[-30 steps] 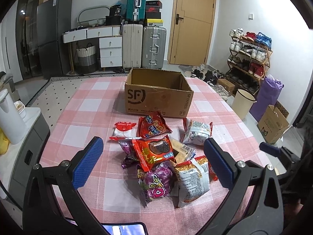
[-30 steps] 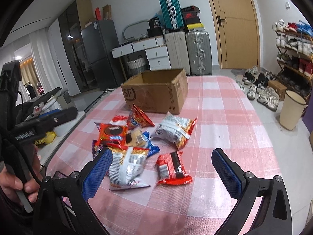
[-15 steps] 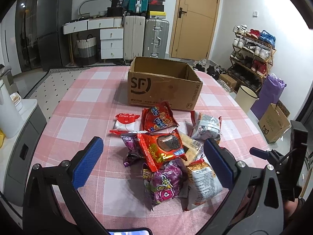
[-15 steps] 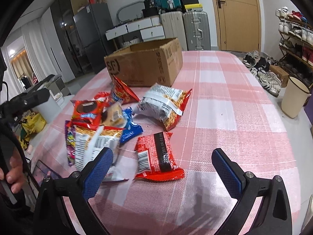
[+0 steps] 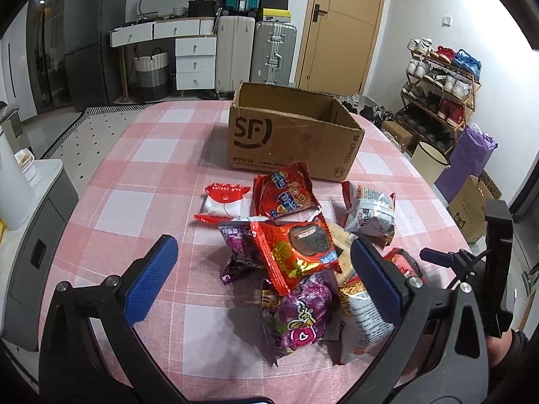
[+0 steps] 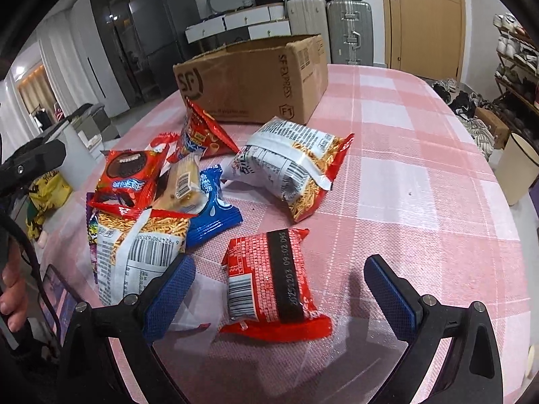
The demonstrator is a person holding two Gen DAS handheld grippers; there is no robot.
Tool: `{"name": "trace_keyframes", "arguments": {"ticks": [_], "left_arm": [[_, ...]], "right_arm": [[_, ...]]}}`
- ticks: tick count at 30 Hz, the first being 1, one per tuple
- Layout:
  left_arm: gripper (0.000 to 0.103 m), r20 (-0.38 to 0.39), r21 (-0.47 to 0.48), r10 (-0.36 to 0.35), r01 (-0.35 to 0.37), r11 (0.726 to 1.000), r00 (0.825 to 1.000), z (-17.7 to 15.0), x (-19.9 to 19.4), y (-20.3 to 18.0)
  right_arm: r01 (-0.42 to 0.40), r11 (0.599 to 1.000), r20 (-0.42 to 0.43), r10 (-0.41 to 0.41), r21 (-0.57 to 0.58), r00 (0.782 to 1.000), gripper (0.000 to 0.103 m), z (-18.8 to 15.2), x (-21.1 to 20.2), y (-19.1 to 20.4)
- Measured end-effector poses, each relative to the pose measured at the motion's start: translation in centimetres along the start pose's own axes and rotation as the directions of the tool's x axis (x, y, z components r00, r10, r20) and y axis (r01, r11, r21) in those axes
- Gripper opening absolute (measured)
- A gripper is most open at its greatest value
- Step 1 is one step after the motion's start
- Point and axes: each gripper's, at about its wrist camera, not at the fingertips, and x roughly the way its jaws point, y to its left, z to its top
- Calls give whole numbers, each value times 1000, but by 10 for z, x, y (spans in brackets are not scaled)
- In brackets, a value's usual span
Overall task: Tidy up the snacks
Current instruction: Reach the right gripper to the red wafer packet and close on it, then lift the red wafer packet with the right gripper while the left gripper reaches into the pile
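checked tablecloth (image 5: 151, 175), crinkly snack packets (image 5: 296, 252) (heaped)

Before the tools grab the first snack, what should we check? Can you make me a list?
1. Right tool open wide: ok, both blue pads are apart and hold nothing.
2. Red packet lined up: ok, it lies flat between the pads, apart from the pile.
3. Left tool open and free: ok, it hovers over the purple candy bag and holds nothing.
4. Cardboard box ready: ok, its top is open; the part of its inside that shows has no snacks.
5. Path to the box: not ok for a straight push, since the noodle snack bag lies between; lifting over should work.
6. Whether the bags are sealed: cannot tell.
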Motion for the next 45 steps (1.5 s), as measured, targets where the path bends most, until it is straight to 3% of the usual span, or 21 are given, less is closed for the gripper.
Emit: {"name": "trace_keyframes", "arguments": {"ticks": [2,6,10,12,14,34,45], "left_arm": [[102,-4,2,1,-1,1000,1000,-1,4,2],[102,-11,-13,-13,13,1000,1000,-4,7,7],[102,-6,-29,-27,27,999,1000,-3,7,12],[102,-1,-36,-31,31,999,1000,-3,6,13],[102,-1,-39,-29,29,999,1000,-4,4,15],[102,-37,-56,-66,64,996,997,-8,-9,10],[102,-129,-50,-34,28,998,991,-7,19,2]], "right_arm": [[3,1000,-17,-3,1,1000,102,1,4,0],[-10,1000,-32,10,12,999,85,1,8,-2],[12,1000,-32,-12,-3,999,76,0,7,-1],[11,1000,-26,-11,-6,1000,54,-3,4,-1],[-1,1000,-20,1,-2,1000,44,-4,2,-3],[-20,1000,79,19,9,997,44,-6,-35,-2],[-58,998,118,56,14,991,44,-8,-50,1]]}}
